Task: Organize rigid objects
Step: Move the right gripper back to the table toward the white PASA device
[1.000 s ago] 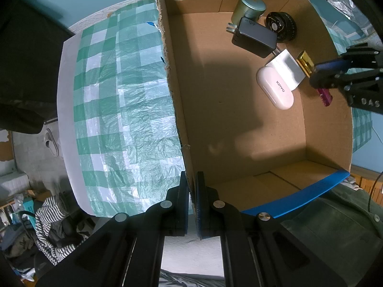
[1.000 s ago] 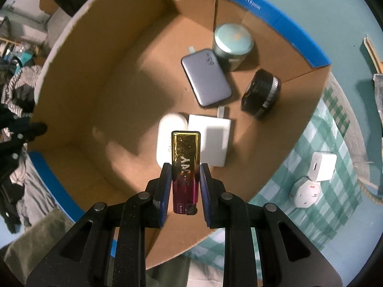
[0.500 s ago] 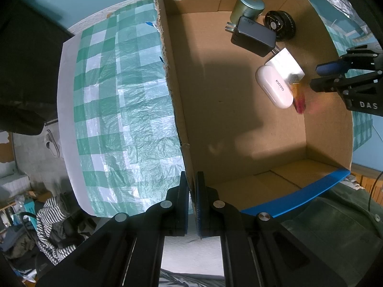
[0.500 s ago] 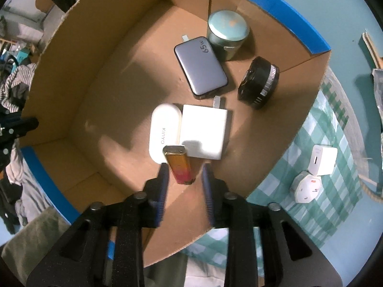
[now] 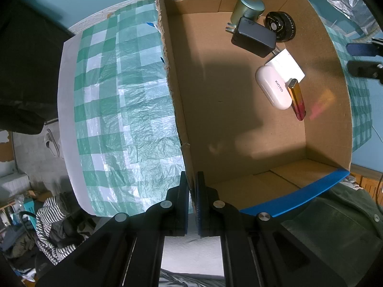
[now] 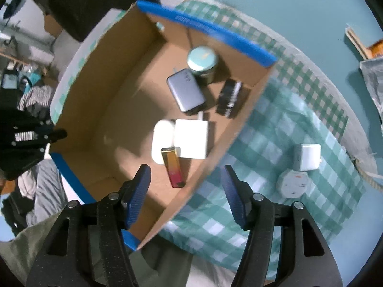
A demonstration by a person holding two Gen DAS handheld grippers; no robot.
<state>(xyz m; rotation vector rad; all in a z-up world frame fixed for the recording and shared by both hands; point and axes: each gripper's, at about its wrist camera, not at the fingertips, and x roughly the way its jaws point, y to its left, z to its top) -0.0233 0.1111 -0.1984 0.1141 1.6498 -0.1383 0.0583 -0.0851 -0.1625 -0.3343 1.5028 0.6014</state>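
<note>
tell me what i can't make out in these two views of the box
- Right wrist view: motion blur smears the print on the white round plug on the cloth.
- Left wrist view: the frame edge cuts off the right gripper.
- Left wrist view: the grey charger hides the green tin's base.

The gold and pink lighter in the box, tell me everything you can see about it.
The lighter is a slim, glossy, metallic-looking bar that fades from gold at one end to pink-red at the other. It lies flat on the floor of the cardboard box, free of any grip. One long side rests against the white oval case, and its gold end reaches the white square charger. It throws a coloured glint on the box wall. The right gripper hangs above it, fingers opening with nothing between them.
</note>
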